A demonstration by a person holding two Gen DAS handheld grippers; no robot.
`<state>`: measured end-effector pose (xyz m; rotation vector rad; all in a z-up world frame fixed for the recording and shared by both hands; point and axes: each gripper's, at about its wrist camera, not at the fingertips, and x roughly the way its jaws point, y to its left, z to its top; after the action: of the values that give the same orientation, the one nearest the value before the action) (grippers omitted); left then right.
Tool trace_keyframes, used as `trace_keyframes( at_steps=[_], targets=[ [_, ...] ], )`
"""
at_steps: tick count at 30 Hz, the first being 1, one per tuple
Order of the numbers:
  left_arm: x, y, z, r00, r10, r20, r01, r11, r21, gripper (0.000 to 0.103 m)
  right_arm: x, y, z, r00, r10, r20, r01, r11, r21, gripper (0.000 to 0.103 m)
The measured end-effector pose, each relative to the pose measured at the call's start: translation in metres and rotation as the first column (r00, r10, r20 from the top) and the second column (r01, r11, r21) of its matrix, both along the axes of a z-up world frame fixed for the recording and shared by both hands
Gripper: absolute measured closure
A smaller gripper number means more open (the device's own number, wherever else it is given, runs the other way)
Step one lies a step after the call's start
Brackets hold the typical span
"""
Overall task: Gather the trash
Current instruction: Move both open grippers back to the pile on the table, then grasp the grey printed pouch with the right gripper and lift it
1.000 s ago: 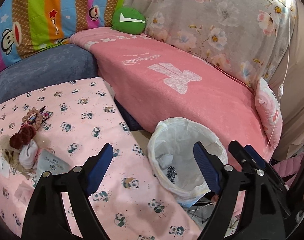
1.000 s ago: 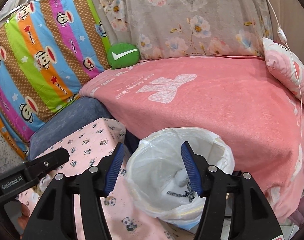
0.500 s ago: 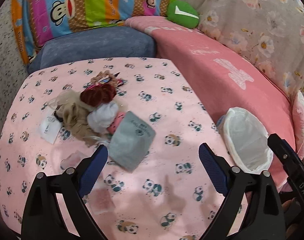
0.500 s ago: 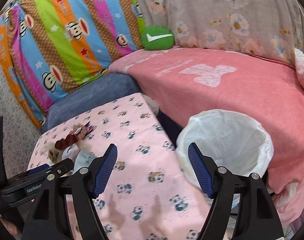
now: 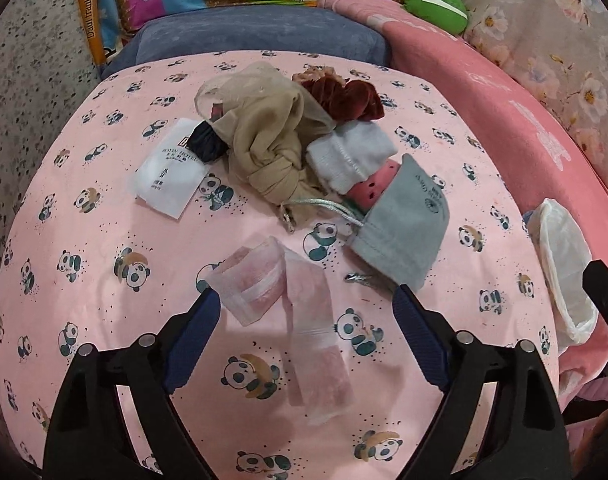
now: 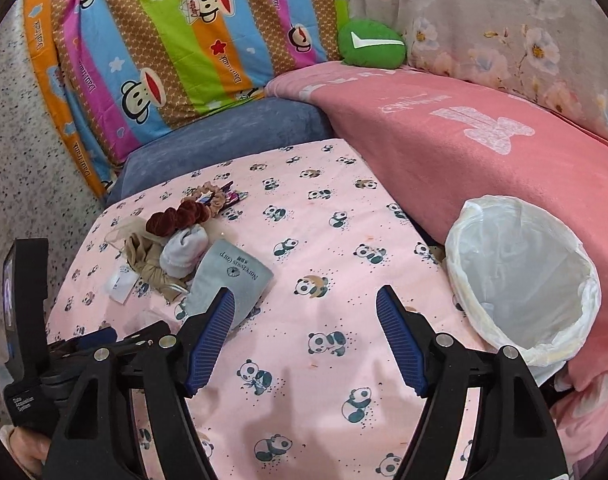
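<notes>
My left gripper (image 5: 305, 322) is open and empty, low over a clear pinkish plastic wrapper (image 5: 288, 304) that lies between its fingers on the panda-print table (image 5: 104, 280). A white sachet (image 5: 170, 172) lies to the left. A white-lined bin (image 6: 519, 276) stands at the table's right edge; it also shows in the left wrist view (image 5: 563, 272). My right gripper (image 6: 304, 340) is open and empty above the table, left of the bin.
A pile sits mid-table: beige cloth bag (image 5: 264, 148), dark red scrunchie (image 5: 343, 98), white sock (image 5: 351, 156), grey pouch (image 5: 407, 224). A pink-covered sofa (image 6: 483, 140) and blue cushion (image 6: 224, 140) border the table. A green cushion (image 6: 371, 42) lies behind.
Both grippers have swung left, away from the bin and toward the table. The left one has dropped down close over the pinkish wrapper. Both stay open.
</notes>
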<state>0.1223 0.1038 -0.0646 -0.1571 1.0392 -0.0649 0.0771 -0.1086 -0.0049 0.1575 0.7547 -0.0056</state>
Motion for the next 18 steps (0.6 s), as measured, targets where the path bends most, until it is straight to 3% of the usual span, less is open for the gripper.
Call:
trace_keyframes(
  at_steps=[6,9,11,14,18],
  targets=[
    [0.007,0.014,-0.019,0.998,0.016,-0.059,-0.020,0.998,-0.063,0.041,0.014,0.017,-0.015,0.999,0.025,-0.046,-0.024,1.000,0.012,0.032],
    [0.007,0.016,-0.022,0.998,-0.007,-0.070,0.000,0.995,-0.098,0.064,0.023,0.026,-0.025,0.997,0.035,-0.073,-0.033,0.999,0.027,0.032],
    [0.007,0.015,-0.023,0.997,-0.031,-0.077,0.022,0.992,-0.120,0.085,0.031,0.031,-0.031,0.995,0.041,-0.094,-0.037,0.998,0.044,0.032],
    [0.006,0.016,-0.020,0.997,-0.046,-0.064,0.038,0.991,-0.131,0.095,0.042,0.039,-0.040,0.991,0.053,-0.124,-0.045,0.997,0.068,0.032],
    [0.007,0.019,-0.010,0.998,-0.049,-0.038,0.044,0.989,-0.139,0.098,0.057,0.050,-0.051,0.985,0.070,-0.157,-0.058,0.995,0.083,0.032]
  ],
)
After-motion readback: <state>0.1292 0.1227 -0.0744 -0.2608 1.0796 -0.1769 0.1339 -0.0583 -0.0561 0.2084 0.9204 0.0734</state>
